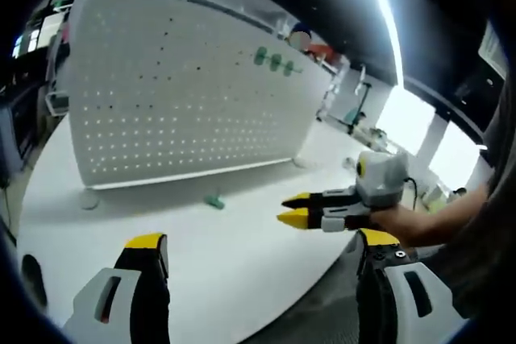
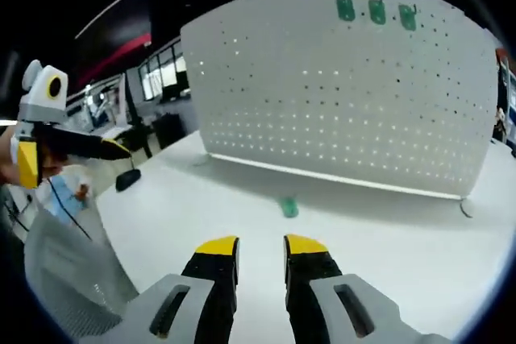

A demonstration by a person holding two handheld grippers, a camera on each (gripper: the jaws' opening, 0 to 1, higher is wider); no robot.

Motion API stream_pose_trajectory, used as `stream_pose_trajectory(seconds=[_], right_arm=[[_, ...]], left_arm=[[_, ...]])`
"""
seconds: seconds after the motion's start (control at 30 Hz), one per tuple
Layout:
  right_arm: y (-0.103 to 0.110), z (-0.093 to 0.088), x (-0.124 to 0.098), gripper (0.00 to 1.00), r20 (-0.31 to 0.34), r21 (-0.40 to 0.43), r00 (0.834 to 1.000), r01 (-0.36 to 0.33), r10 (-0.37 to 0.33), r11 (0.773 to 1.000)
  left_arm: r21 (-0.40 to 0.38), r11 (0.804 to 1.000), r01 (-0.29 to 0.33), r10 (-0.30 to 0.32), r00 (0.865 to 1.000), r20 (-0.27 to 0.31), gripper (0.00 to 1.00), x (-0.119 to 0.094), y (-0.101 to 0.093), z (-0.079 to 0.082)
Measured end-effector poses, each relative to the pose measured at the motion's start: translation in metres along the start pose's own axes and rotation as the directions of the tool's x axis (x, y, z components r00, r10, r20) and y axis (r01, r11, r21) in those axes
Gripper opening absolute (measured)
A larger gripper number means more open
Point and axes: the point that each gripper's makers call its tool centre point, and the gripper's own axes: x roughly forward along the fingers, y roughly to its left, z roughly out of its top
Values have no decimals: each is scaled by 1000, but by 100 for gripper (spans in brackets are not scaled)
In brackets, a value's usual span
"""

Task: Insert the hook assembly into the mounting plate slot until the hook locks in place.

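Note:
A small green hook (image 1: 214, 201) (image 2: 289, 208) lies on the white table (image 1: 242, 271) (image 2: 403, 239), just in front of the upright white perforated mounting plate (image 1: 185, 94) (image 2: 347, 94). Three green hooks (image 1: 274, 62) (image 2: 376, 10) hang near the plate's top edge. My left gripper (image 1: 262, 243) is wide open and empty, well short of the loose hook; it also enters the right gripper view from the left (image 2: 72, 147). My right gripper (image 2: 260, 249) (image 1: 293, 209) points at the loose hook from a distance, its jaws a narrow gap apart with nothing between them.
The plate stands on round feet (image 1: 89, 199) (image 2: 463, 209). A person's hand (image 1: 411, 223) holds the right gripper beyond the table's curved edge. A mesh chair back (image 2: 64, 279) and a small black base (image 2: 126, 179) sit at the table's left end. Office desks lie behind.

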Motion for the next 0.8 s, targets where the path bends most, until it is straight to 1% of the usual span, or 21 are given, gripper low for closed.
stream_pose_trajectory(seconds=[0.23,0.33,0.4,0.57,0.6,0.63,0.67,0.7,0.73,0.8], right_arm=[[-9,9,28,20,-5,25,1000,1,-1,1000],[-14,8,40,20,-13,35,1000,7,-6,999],[-16,9,48,20,-18,61,1000,9,-8,998],[-15,14,69,20,-25,58,1000,-1,2,998],[-15,11,72,20,-52,48,999,-8,10,999],[-16,14,78,19,-53,44,999,-5,7,999],[-17,17,80,20,-39,54,999,-2,5,999],[-18,18,85,20,-41,87,999,-5,9,996],[-18,17,88,20,-47,98,999,-6,11,995],[-21,14,95,20,-53,93,999,1,4,996]], left_arm=[[-16,1000,-9,9,1000,-18,98,1,6,-6],[-20,1000,-12,11,1000,-22,98,2,8,-7],[-23,1000,-12,11,1000,-25,98,3,9,-7],[-22,1000,-6,6,999,-36,98,7,8,-9],[-26,1000,-4,3,999,-36,98,8,7,-9],[-29,1000,-2,1,999,-36,98,8,6,-9],[-30,1000,-1,0,999,-36,98,9,6,-9],[-32,1000,0,-1,999,-36,98,10,5,-10],[-34,999,1,-2,999,-38,98,11,5,-11],[-40,999,2,-4,999,-40,98,11,4,-12]])
